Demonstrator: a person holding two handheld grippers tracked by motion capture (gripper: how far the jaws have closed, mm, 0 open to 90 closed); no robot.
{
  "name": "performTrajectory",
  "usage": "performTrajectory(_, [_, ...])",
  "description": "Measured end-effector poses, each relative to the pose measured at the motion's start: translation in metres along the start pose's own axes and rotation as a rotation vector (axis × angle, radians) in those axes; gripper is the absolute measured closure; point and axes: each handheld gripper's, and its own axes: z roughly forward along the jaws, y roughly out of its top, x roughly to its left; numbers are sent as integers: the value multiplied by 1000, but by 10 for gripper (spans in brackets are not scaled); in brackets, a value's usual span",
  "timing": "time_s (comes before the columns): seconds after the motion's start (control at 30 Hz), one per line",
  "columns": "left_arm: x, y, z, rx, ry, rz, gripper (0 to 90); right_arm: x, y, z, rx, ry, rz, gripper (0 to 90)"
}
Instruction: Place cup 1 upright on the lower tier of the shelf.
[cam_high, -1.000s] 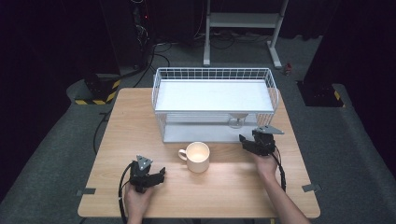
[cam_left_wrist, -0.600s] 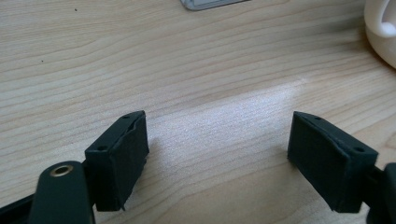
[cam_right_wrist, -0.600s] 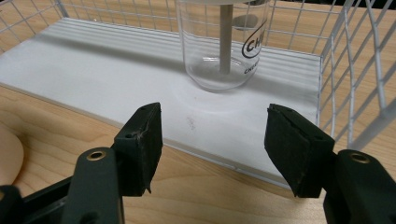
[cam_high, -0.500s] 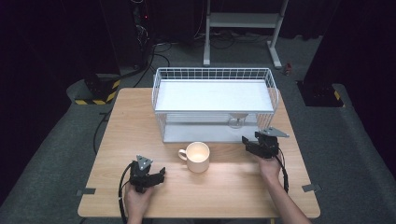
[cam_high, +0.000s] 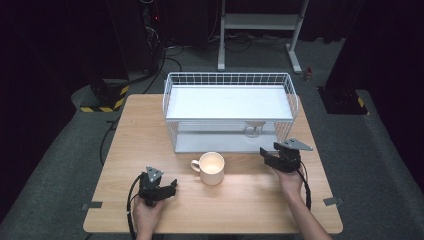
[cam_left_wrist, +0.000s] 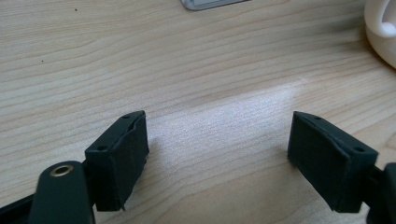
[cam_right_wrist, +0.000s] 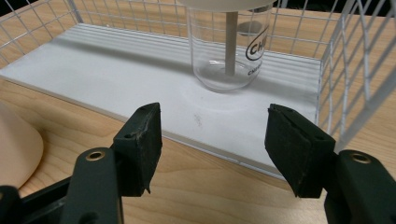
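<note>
Slightly back from the rack (cam_high: 230, 80) drifts my right gripper (cam_right_wrist: 212, 135), jaws apart, empty, facing a slick, fragile glass (cam_right_wrist: 229, 46); I'd grip mid-wall. Left gripper (cam_left_wrist: 217, 154) rests open.

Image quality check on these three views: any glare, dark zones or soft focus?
High view: table evenly lit, floor and room behind fall to near black, mug interior glows slightly. Left gripper view: pale glare streak across the wood between the claw pads; mug cut off at the edge. Right gripper view: clear glass shows reflections, wire rack sharp, near claw slightly soft.
</note>
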Motion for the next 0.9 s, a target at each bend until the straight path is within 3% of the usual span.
performTrajectory(0.9, [0,0,0,3,1,2,206,-12,-16,-33,-35,9,21,367])
